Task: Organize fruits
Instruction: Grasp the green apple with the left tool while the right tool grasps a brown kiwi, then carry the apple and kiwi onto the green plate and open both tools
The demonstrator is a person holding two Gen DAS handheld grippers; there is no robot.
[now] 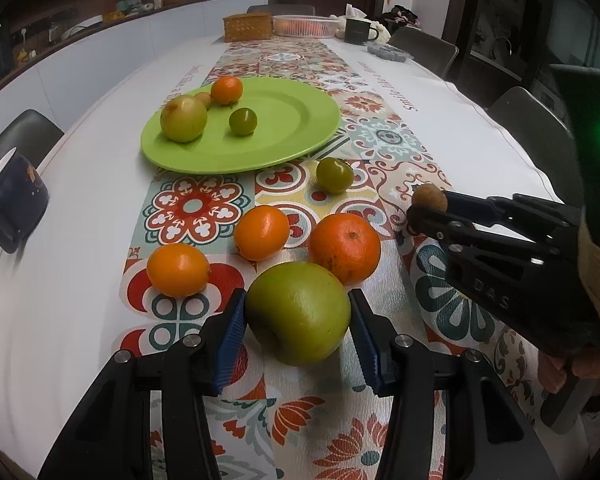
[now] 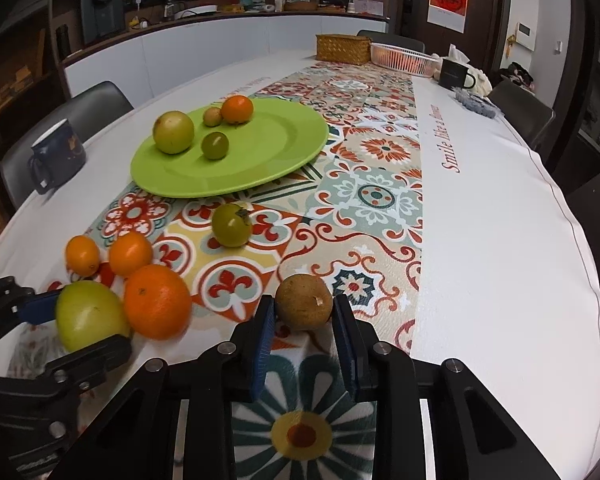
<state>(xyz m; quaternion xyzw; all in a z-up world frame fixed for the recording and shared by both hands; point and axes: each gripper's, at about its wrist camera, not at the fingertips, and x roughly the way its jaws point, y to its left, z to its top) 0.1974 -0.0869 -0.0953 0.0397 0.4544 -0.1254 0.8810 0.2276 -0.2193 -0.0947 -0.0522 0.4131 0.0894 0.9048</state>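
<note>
The left gripper (image 1: 298, 322) has its blue pads set against both flanks of a large green apple (image 1: 298, 312), gripping it or on the point of it; whether the apple is lifted or rests on the patterned table runner (image 1: 204, 208) cannot be told. The right gripper (image 2: 303, 314) is clamped on a small brown round fruit (image 2: 304, 302), seemingly held just above the cloth. From both sets of jaws the green plate (image 1: 292, 120) lies ahead and to the left, well apart, with loose fruit between: a big orange (image 1: 344, 246) touching the apple's far side, two smaller oranges (image 1: 262, 232), a green tomato-like fruit (image 1: 334, 174); the left gripper looks nearer the plate, and the plate's near right part is bare.
</note>
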